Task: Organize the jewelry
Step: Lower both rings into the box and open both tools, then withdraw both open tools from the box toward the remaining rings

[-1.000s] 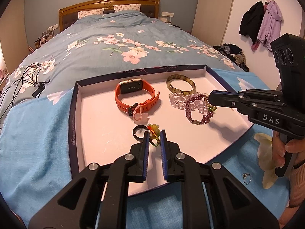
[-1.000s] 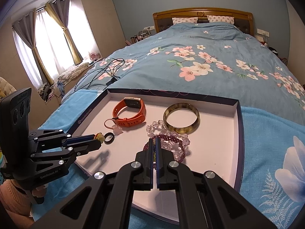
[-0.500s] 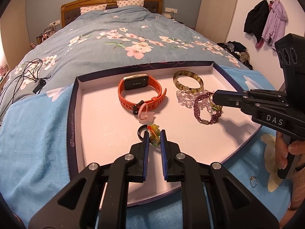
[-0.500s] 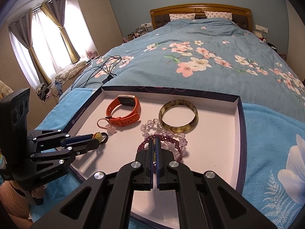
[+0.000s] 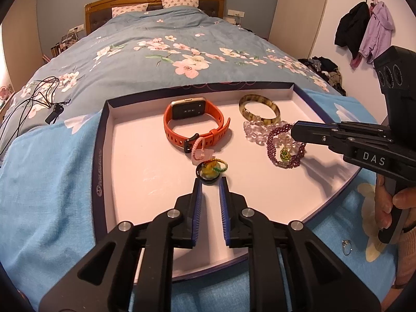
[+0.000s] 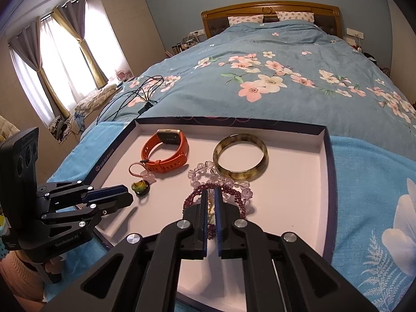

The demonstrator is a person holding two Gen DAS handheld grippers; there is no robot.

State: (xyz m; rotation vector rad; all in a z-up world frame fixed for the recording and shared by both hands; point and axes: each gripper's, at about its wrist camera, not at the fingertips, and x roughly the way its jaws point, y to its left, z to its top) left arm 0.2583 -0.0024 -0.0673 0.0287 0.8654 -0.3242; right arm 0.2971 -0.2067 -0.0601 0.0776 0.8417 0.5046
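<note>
On a bedroom bed, a shallow tray holds the jewelry being sorted: an orange watch, a mottled bangle, a clear bead bracelet and a purple bead bracelet. The left gripper, half a second ago pinching a small yellow-green charm, now stands spread and drawn back — the charm lies on the tray floor over a black ring, just beside the watch's pink loop. The right gripper has parted slightly too, its jaws a narrow gap apart over the purple bracelet, a yellow-green bead resting inside the loop rather than clearly gripped. Both drops appear made. A small ring remains on the blue cloth outside the tray, likely the next piece.
</note>
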